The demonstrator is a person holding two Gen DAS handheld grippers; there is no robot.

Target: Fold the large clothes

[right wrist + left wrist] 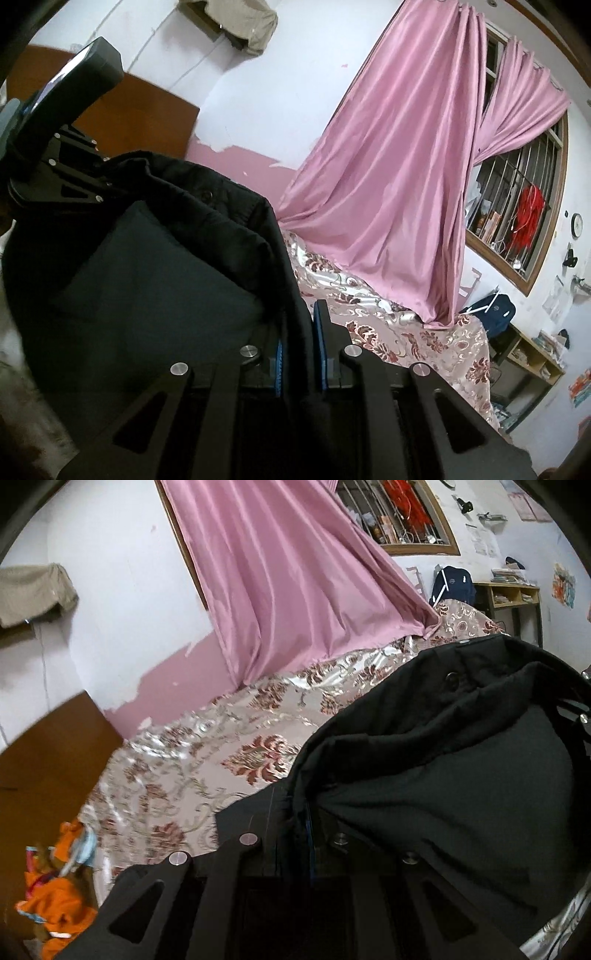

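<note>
Black jacket point(155, 280): held up over the bed point(192, 760), which had a floral cover. Right tool point(300, 350): blue pads clamped on the jacket's edge. Left tool point(295, 827): apparently pinching a jacket edge too, though fabric hid its fingertips. Pink curtain point(388, 192) behind.

The black coat point(147, 280) hangs bunched and lifted, its edge pinched between the right gripper's point(300, 354) blue pads point(318, 347) and draping off to that gripper's left; a snap button point(451, 678) shows near its folded hem.
</note>
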